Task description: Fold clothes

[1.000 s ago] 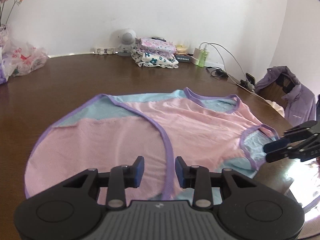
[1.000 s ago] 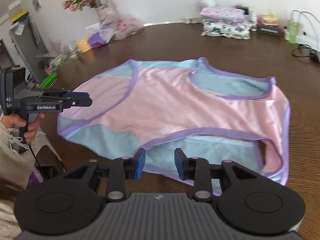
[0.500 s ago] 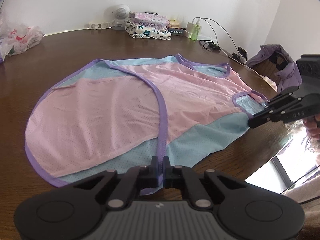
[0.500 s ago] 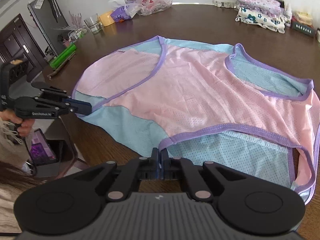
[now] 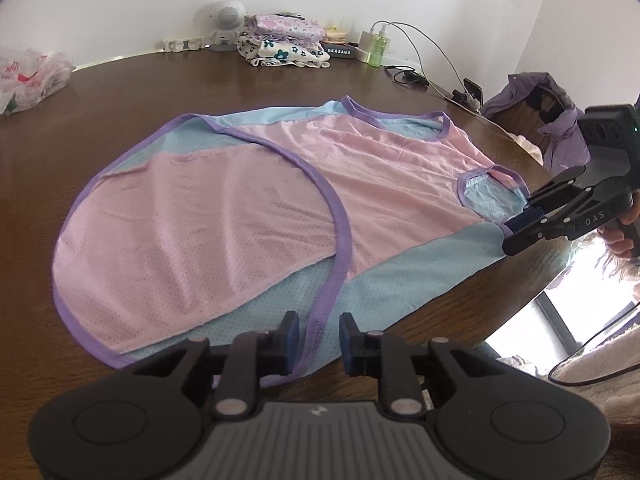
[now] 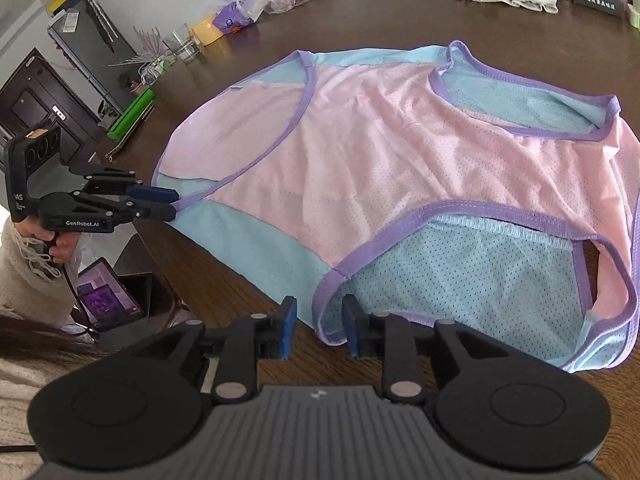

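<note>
- The dark brown wooden worktop (image 5: 160, 88) fills both views and ends at a white wall at 12 o'clock.
- A pink and light-blue mesh top (image 5: 248, 220) with purple trim lies spread flat across the middle of the worktop. Its near edge reaches both wrist cameras at 6 o'clock.
- The left hand-held gripper (image 5: 319, 334) sits at the top's near hem. Its jaws are spread and have just been opening. The purple trim band runs up between the blue pads, which do not press on it.
- The right hand-held gripper (image 6: 318, 328) is at the other near corner, by the armhole. Its jaws have also just been opening and stand apart. The trimmed corner lies between the pads, loose. From the left wrist camera it shows at 3 o'clock, at the cloth's edge.
- A purple jacket (image 5: 560, 132) hangs beyond the worktop at 2 o'clock.
- A stack of folded flowered clothes (image 5: 280, 46) rests by the wall at 12 o'clock, well apart from the top.
- A crumpled plastic bag (image 5: 32, 76) lies at 10 o'clock.
- A green bottle (image 5: 378, 50) stands just beside the stack, with cables trailing near it.
- A drinking glass (image 6: 182, 46) stands at 10 o'clock in the right wrist view.
</note>
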A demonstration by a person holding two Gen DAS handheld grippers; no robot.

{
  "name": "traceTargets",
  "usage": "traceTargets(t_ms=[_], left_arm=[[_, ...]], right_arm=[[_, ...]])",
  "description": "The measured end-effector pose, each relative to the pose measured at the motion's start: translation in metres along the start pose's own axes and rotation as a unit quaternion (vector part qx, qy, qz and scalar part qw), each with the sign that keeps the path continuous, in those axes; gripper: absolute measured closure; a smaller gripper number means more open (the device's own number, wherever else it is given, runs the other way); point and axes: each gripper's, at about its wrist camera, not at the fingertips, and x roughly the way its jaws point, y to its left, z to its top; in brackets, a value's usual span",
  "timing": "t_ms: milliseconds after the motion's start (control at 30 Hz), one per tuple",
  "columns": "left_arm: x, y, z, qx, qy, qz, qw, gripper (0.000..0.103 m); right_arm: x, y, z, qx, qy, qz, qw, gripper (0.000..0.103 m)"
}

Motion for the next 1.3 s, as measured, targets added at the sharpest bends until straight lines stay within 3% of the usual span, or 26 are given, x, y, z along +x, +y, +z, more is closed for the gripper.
traceTargets(t_ms=[33,67,167,267,400,500,633,800,900,1000,1200,1300], left_arm=[[0.000,-0.002,0.000,0.011,0.002,0.006,0.9999,0.101],[0.000,-0.003,0.001,0.020,0.004,0.012,0.9997,0.101],[0.000,-0.008,-0.001,0.041,0.009,0.022,0.9989,0.101],[-0.001,-0.008,-0.001,0.038,0.013,0.025,0.9989,0.096],[-0.004,-0.011,0.006,0.056,-0.005,0.077,0.9954,0.087],[-0.006,-0.010,0.018,0.044,-0.034,0.064,0.9964,0.086],[0.002,-0.026,0.033,0.060,-0.053,0.020,0.9966,0.085],[0.029,-0.048,0.036,0.081,-0.046,-0.010,0.9957,0.085],[0.039,-0.051,0.031,0.087,-0.031,-0.003,0.9957,0.087],[0.041,-0.047,0.024,0.087,-0.027,0.002,0.9958,0.088],[0.038,-0.047,0.022,0.098,-0.027,0.004,0.9948,0.088],[0.039,-0.049,0.022,0.102,-0.027,0.005,0.9944,0.088]], right_arm=[[0.000,0.002,0.000,-0.004,0.005,-0.006,1.000,0.100],[0.000,0.002,0.001,-0.005,0.007,-0.006,1.000,0.102],[-0.005,-0.002,0.001,0.003,0.014,0.009,1.000,0.100],[-0.008,-0.011,0.000,0.018,0.018,0.002,1.000,0.089],[-0.025,-0.022,0.004,0.046,-0.033,-0.003,0.998,0.088],[-0.032,-0.028,0.013,0.063,-0.066,-0.006,0.996,0.083],[-0.025,-0.021,0.027,0.044,-0.067,-0.005,0.997,0.071],[0.004,-0.010,0.040,0.009,-0.064,-0.056,0.996,0.072],[0.019,-0.012,0.040,-0.006,-0.054,-0.085,0.995,0.072],[0.017,-0.019,0.042,-0.014,-0.053,-0.115,0.992,0.083],[-0.004,-0.042,0.074,0.007,-0.098,-0.146,0.984,0.081],[0.004,-0.050,0.101,0.003,-0.106,-0.161,0.981,0.081]])
